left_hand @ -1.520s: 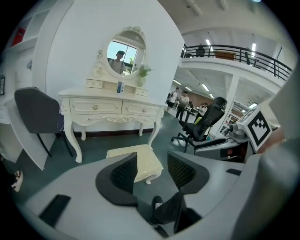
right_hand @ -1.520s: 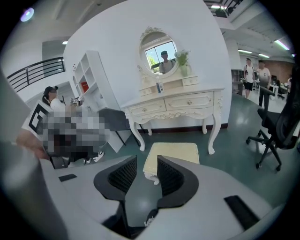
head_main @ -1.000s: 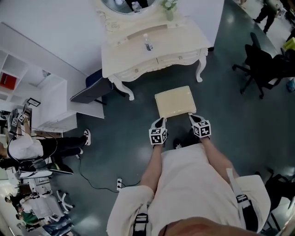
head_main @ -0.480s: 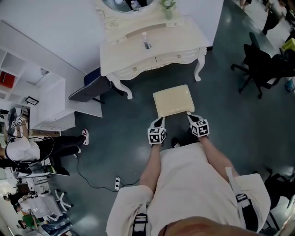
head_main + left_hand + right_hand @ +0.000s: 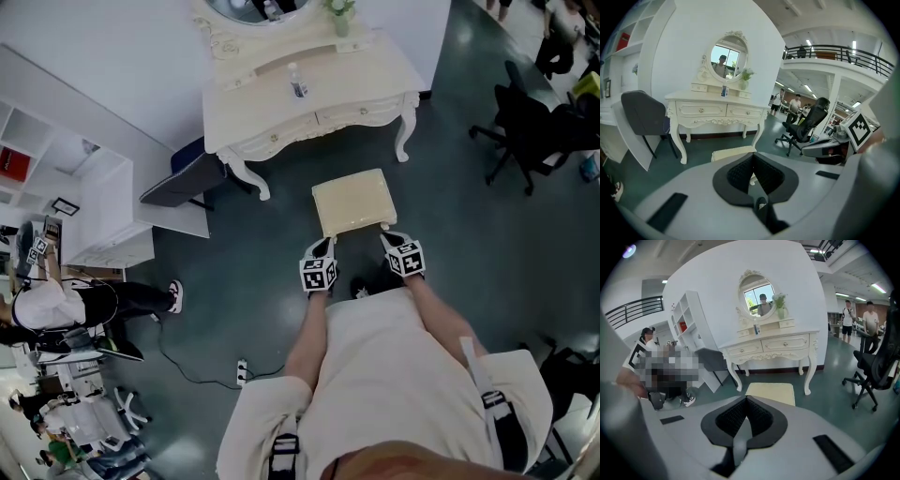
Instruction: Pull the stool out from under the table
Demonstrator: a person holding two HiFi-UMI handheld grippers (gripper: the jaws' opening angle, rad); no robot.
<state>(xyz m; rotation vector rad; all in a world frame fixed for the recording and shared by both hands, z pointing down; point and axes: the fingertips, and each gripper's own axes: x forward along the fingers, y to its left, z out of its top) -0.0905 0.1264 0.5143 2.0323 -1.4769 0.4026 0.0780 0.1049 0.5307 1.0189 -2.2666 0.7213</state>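
**STOOL WITHDRAWAL: STATUS CHECK**

Locate the stool [image 5: 352,202] on the floor [image 5: 450,244] in front of the counter [image 5: 366,84], fully in the open, with a strip of bare floor between it and the counter. Judging by that gap, treat the main pull as done: no part of the stool under the counter.

Find the left gripper [image 5: 329,244] and the right gripper [image 5: 387,235] at the two stool corners farthest from the counter, one per corner, tips right at the stool's edge. Read both pairs of fingers as fully closed, pad against pad, with nothing seen clamped between them. In each gripper view, note the stool lying just beyond the tips, on the counter side, rather than inside them. Do not assume a firm hold on the stool from this pose; actual contact with its edge not confirmable from the head view.

Remaining work, as a judgement: little or none. For more clearance from the counter, draw the stool slightly farther away from it. Otherwise, lift both grippers off, away from the counter, and leave the stool standing square to the counter front.
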